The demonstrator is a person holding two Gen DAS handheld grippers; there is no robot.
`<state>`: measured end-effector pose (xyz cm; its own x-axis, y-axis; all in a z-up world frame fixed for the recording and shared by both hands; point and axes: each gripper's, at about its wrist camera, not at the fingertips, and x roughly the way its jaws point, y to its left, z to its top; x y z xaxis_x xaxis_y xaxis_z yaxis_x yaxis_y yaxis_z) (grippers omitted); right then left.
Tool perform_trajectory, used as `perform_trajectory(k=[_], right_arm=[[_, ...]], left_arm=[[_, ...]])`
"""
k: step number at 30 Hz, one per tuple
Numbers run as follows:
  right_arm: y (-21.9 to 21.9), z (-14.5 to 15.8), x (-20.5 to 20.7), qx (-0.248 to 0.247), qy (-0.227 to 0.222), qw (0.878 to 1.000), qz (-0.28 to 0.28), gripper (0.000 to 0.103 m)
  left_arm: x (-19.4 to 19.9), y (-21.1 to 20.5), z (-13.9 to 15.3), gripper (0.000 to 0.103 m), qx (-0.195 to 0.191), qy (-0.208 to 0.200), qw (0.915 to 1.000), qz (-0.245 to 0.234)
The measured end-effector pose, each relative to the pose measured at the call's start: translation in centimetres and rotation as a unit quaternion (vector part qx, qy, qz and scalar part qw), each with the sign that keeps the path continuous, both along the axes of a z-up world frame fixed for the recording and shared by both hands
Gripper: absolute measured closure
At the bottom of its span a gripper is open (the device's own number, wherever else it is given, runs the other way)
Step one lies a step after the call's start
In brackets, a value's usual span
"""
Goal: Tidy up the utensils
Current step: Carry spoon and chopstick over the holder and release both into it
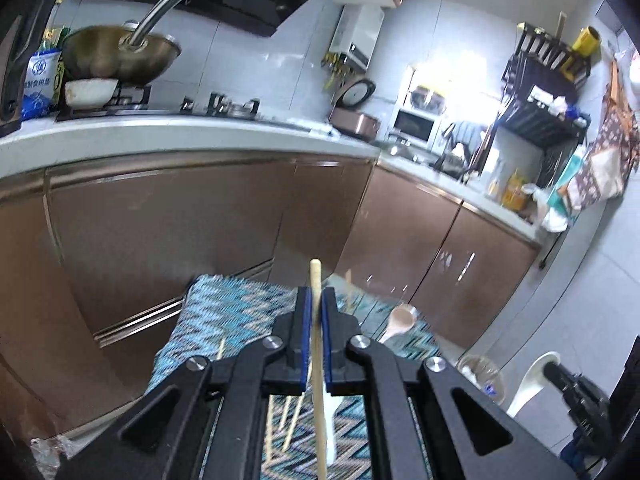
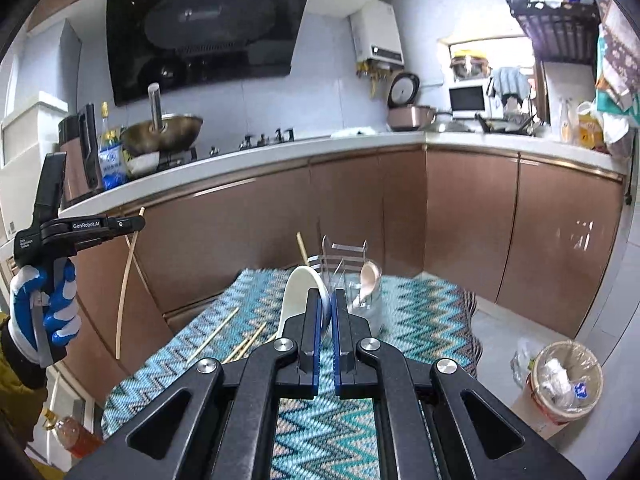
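Note:
My left gripper (image 1: 317,300) is shut on a wooden chopstick (image 1: 318,344) and holds it high above the table; in the right wrist view the left gripper (image 2: 138,222) is up at the left with the chopstick (image 2: 127,280) hanging down. My right gripper (image 2: 327,300) is shut on a white ceramic spoon (image 2: 298,292) just above the cloth. A clear utensil holder (image 2: 360,300) at the table's far end has a wooden spoon (image 2: 370,278) in it. Several loose chopsticks (image 2: 224,330) lie on the cloth.
The table wears a teal zigzag cloth (image 2: 420,320). Brown cabinets (image 2: 460,220) and a counter with a wok (image 2: 164,132) stand behind. A bin (image 2: 564,380) with a bag sits on the floor at right. A bottle (image 2: 76,436) stands at lower left.

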<state>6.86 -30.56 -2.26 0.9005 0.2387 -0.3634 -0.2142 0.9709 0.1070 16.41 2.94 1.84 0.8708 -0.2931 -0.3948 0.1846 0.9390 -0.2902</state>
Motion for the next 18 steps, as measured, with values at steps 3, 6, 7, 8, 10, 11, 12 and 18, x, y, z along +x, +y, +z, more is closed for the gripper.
perform_trajectory(k=[3, 6, 7, 8, 10, 11, 12, 18], right_arm=[[0.0, 0.8, 1.0, -0.005, -0.019, 1.000, -0.011, 0.098], [0.0, 1.3, 2.7, 0.001, -0.034, 0.999, -0.020, 0.098], [0.0, 1.5, 3.2, 0.000, -0.039, 0.999, -0.024, 0.098], [0.1, 1.7, 4.2, -0.003, -0.048, 0.998, -0.031, 0.098], [-0.1, 1.8, 5.6, -0.004, -0.059, 0.997, -0.041, 0.098], [-0.2, 1.8, 6.5, -0.003, -0.066, 0.997, -0.050, 0.098], [-0.3, 1.8, 7.5, -0.003, -0.071, 0.996, -0.057, 0.098], [-0.3, 0.1, 14.6, -0.021, -0.083, 0.992, -0.096, 0.098]], left_arm=[[1.0, -1.4, 1.6, 0.099, -0.012, -0.021, 0.9997, 0.000], [2.5, -3.1, 3.0, 0.099, -0.024, -0.045, 0.9987, 0.004], [3.1, -3.7, 3.5, 0.099, -0.029, -0.054, 0.9981, 0.007], [3.8, -4.2, 3.8, 0.099, -0.035, -0.062, 0.9975, 0.009], [5.4, -5.5, 4.2, 0.099, -0.045, -0.077, 0.9959, 0.015], [6.0, -6.0, 4.3, 0.099, -0.048, -0.081, 0.9954, 0.019], [7.0, -6.7, 4.3, 0.099, -0.052, -0.086, 0.9946, 0.023], [13.1, -11.1, 1.8, 0.099, -0.061, -0.113, 0.9909, 0.042]])
